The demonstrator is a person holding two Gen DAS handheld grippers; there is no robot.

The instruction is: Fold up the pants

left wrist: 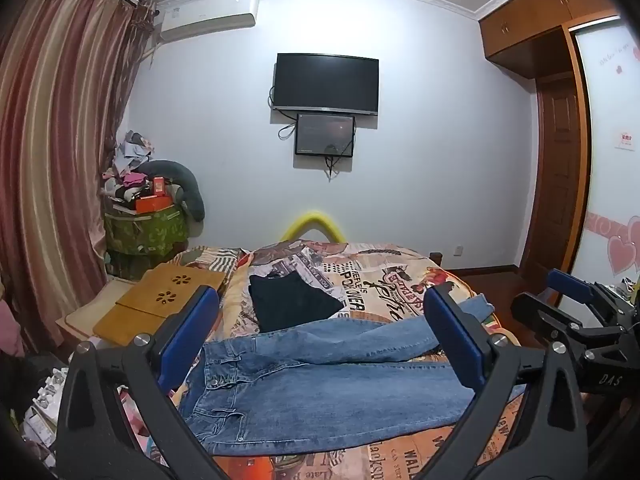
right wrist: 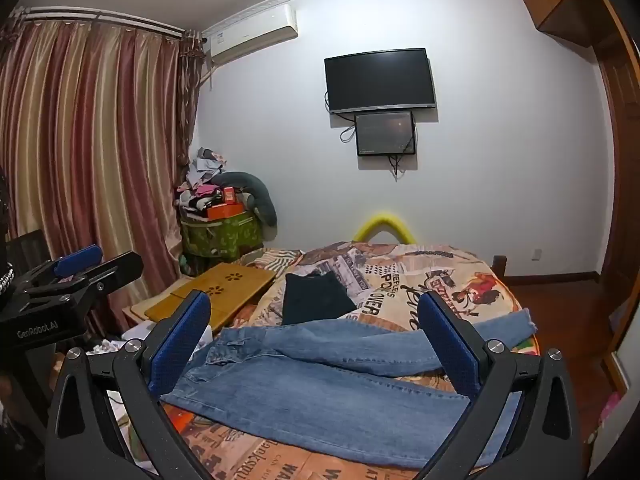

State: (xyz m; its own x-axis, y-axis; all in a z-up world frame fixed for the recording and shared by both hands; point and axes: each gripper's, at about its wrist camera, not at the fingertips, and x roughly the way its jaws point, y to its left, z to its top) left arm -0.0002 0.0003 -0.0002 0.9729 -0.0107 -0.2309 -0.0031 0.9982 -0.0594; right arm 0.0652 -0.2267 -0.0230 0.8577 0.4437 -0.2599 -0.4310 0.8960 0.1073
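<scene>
Left wrist view, left hand-held gripper (left wrist: 320, 344) tilted slightly down over jeans (left wrist: 320, 392), jaws wide, empty; right hand-held gripper (right wrist: 316, 344) likewise

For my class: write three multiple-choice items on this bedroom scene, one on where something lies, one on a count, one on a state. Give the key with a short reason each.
1. Where does the dark folded garment lie?
A. on the bed beyond the jeans
B. on the floor
C. on the wooden tray

2. How many dark screens hang on the wall?
A. one
B. two
C. four

3. How do the jeans lie?
A. folded into a square
B. hanging from the curtain
C. spread out, legs apart, unfolded

Key:
1 A: it rests on the printed bedspread behind the jeans.
2 B: a large screen with a smaller screen below it.
3 C: both legs stretch across the bed, and both grippers are open, their fingers holding nothing.
</scene>
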